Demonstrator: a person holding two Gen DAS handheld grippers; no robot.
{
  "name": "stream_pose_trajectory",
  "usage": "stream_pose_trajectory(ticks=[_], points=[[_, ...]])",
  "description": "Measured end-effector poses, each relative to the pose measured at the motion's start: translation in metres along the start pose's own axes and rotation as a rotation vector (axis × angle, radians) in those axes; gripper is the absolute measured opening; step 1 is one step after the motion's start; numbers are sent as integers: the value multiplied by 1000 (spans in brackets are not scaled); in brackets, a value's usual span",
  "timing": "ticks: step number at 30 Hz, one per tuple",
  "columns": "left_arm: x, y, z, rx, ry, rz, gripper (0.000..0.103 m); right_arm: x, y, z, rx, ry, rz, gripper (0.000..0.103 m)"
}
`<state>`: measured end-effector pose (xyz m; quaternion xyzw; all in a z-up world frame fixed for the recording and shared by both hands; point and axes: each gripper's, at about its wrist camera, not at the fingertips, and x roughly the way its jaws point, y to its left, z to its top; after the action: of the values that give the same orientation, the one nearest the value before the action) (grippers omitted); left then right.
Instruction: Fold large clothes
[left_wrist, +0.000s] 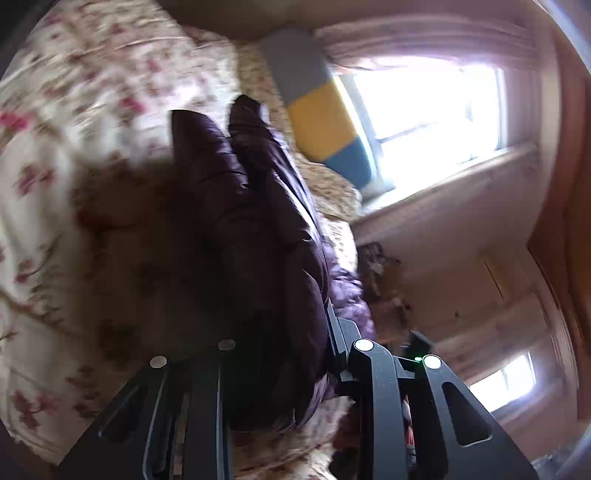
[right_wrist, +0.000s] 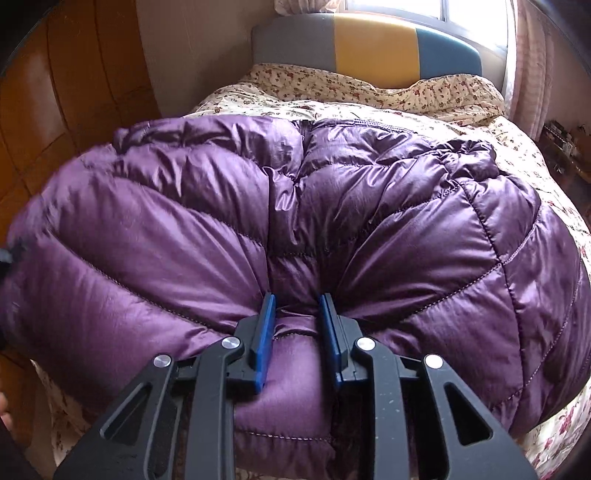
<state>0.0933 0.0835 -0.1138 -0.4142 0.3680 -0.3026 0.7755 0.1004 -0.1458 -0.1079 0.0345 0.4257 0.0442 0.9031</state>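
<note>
A large purple quilted down jacket (right_wrist: 332, 206) lies bunched on a floral-sheeted bed (right_wrist: 369, 96). My right gripper (right_wrist: 297, 306) is shut on a fold of its near edge, blue pads pinching the puffy fabric between them. In the left wrist view the jacket (left_wrist: 240, 258) looks dark and hangs lifted over the bed, close in front of the camera. My left gripper (left_wrist: 295, 325) is shut on it; fabric fills the gap and hides the left finger, only the right finger (left_wrist: 334, 332) shows. This view is blurred and tilted.
A headboard in grey, yellow and blue (right_wrist: 369, 44) stands at the far end of the bed under a bright window (left_wrist: 436, 110). Wooden panelling (right_wrist: 74, 92) runs along the left. A curtain (right_wrist: 532, 74) hangs at the right.
</note>
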Motion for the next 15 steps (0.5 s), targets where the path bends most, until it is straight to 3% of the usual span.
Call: stream_pose_trajectory(ticks=[8, 15], points=[[28, -64, 6, 130, 64, -100, 26, 2, -10, -5, 11, -13, 33, 24], [97, -116, 4, 228, 178, -155, 26, -1, -25, -9, 24, -28, 81, 22]])
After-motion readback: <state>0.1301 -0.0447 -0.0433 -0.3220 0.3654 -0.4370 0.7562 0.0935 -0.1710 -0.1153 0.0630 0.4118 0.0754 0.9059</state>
